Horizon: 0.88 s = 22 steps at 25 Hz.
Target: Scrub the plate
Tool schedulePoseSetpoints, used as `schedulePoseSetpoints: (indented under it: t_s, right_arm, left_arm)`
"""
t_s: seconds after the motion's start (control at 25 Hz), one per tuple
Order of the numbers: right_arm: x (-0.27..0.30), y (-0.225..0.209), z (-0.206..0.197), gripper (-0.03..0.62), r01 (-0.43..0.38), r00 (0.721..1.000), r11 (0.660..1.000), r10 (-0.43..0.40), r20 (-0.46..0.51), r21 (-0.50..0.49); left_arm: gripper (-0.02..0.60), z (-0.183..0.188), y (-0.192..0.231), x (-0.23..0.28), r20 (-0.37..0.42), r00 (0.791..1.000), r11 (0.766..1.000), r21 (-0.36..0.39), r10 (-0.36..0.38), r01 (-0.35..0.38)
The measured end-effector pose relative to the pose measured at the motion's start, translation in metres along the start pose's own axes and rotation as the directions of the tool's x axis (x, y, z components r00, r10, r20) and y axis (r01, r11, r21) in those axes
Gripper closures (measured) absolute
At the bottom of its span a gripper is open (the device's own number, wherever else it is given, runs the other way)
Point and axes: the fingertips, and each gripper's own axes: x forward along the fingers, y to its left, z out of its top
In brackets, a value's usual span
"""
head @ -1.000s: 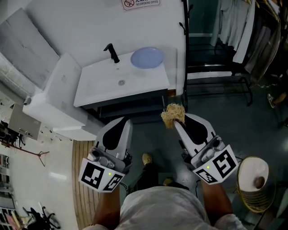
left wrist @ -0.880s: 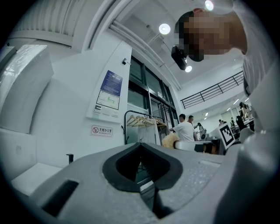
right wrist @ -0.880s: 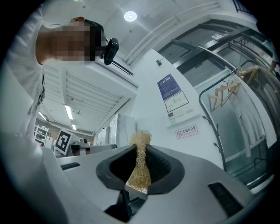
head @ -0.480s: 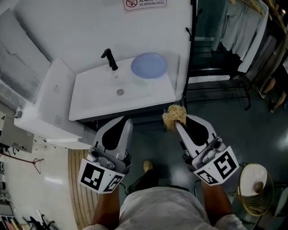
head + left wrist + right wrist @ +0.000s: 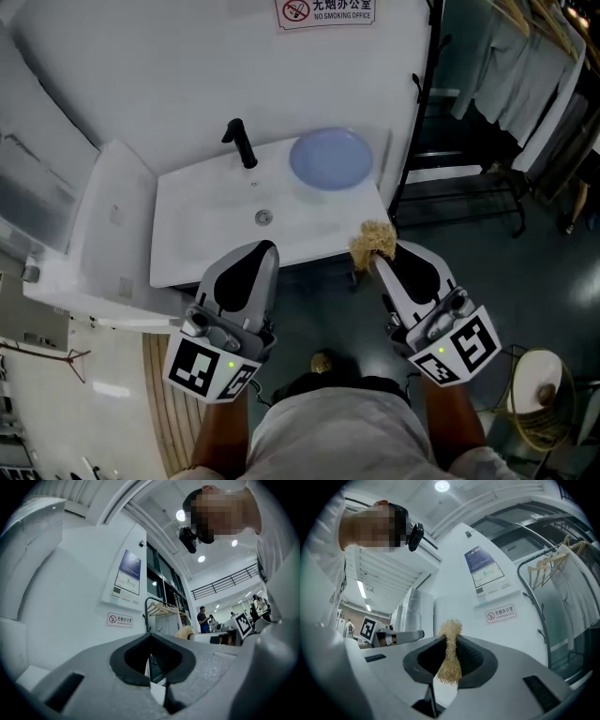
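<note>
Clamping fibrous scrubber (image 5: pixel 449 660): right tongs (image 5: pixel 449 641) pressed onto it | left tongs (image 5: pixel 150 639): fully together

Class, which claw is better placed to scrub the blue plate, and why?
Right. The right claw grips the fibre scrubber, with the blue plate ahead; the left claw is shut and empty.

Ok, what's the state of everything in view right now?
Left gripper: shut, empty.
Right gripper: shut on tan fibrous scrubber.
Pale blue round plate: flat on white sink counter, untouched.
Black tap: no water visibly running.
</note>
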Motion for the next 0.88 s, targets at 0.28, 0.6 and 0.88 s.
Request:
schedulePoseSetpoints:
  t_s: [0.28,0.6,0.88]
  right_arm:
    - [0.031,-0.009,-0.011,0.533,0.036,0.999,0.999,-0.036,-0.029,-0.01]
    - [0.044,-0.02,-0.019,0.533,0.052,0.998,0.999,-0.053,-0.033,-0.015]
    - [0.062,-0.041,-0.022,0.533,0.033,0.999,0.999,-0.033,-0.026,-0.002]
  left_arm:
    - [0.566,-0.007,0.036,0.016,0.009,0.999,0.999,-0.021,-0.031,0.031]
    - [0.566,-0.018,0.051,0.025,0.004,0.999,0.999,-0.034,-0.036,0.036]
    - [0.565,-0.024,0.066,0.042,-0.017,1.0,1.0,-0.026,-0.006,0.005]
